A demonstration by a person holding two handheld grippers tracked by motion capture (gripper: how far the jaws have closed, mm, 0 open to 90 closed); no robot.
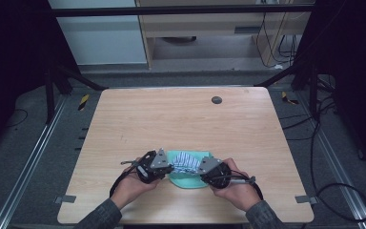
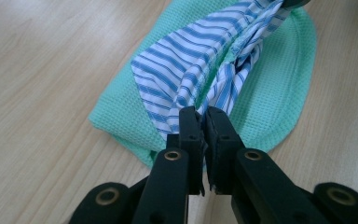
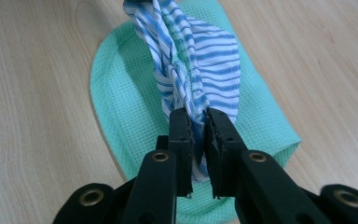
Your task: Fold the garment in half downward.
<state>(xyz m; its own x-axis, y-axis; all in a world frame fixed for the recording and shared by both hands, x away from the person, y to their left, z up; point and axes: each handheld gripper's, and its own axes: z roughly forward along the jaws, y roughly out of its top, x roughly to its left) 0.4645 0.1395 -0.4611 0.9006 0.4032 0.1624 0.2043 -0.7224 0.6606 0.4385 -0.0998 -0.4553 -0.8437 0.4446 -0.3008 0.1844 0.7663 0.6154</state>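
A blue-and-white striped cloth (image 1: 187,161) is stretched between my two grippers, just above a mint-green waffle cloth (image 1: 189,181) that lies on the wooden table near its front edge. My left gripper (image 2: 202,114) is shut on one end of the striped cloth (image 2: 191,70), its jaws pinching the bunched fabric. At the opposite end my right gripper (image 3: 199,116) is shut on the striped cloth (image 3: 200,60) as well. The green cloth (image 2: 270,93) spreads under the striped one, and its rounded edge (image 3: 121,107) shows beside the right jaws. In the high view the left gripper (image 1: 164,168) and right gripper (image 1: 203,171) face each other.
The wooden table (image 1: 181,124) has bare room behind and to both sides of the cloths. A small dark round disc (image 1: 216,99) sits near its far edge. Black frame posts and cables stand around the table.
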